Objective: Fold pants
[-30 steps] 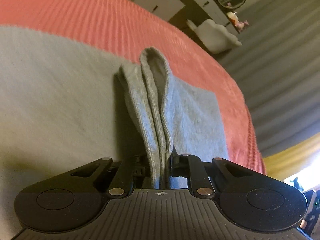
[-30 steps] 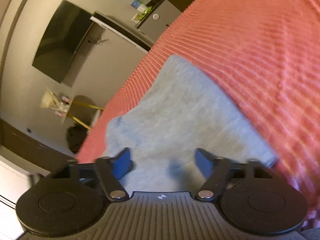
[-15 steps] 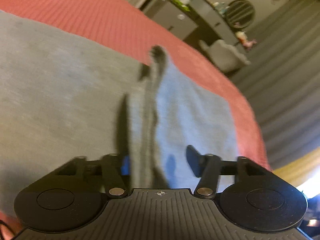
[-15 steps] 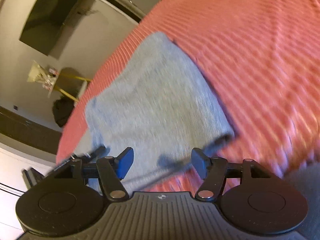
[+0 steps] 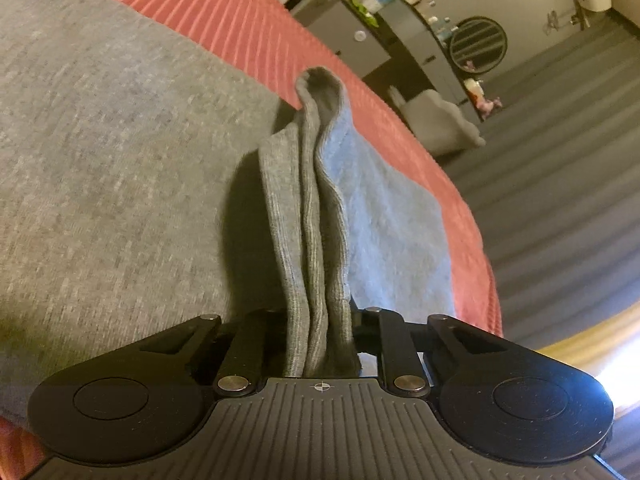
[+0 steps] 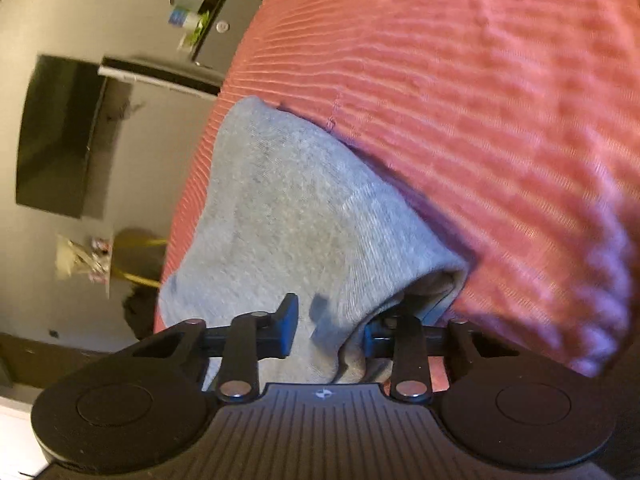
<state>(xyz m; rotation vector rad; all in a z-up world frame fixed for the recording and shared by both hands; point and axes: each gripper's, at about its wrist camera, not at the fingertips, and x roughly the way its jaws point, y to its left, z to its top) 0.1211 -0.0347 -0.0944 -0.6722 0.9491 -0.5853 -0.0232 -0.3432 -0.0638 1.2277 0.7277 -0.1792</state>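
The grey pants [image 5: 100, 152] lie on a red ribbed bedspread [image 5: 248, 20]. My left gripper [image 5: 320, 332] is shut on a stack of folded edges of the pants [image 5: 316, 240], which rises as a ridge ahead of the fingers. In the right wrist view, my right gripper [image 6: 330, 332] is closed on a folded corner of the pants [image 6: 304, 216], with cloth draped over the right finger. The bedspread [image 6: 460, 80] fills the right side.
Beyond the bed in the left wrist view stand a dark cabinet [image 5: 400, 40] with small items and a round mirror [image 5: 478, 42], and a grey chair [image 5: 444, 120]. The right wrist view shows a wall television [image 6: 60, 136] and a cabinet [image 6: 216, 24].
My left gripper opened half a second ago and has shut again on the folded edges. My right gripper was open above the pants and has closed on their corner.
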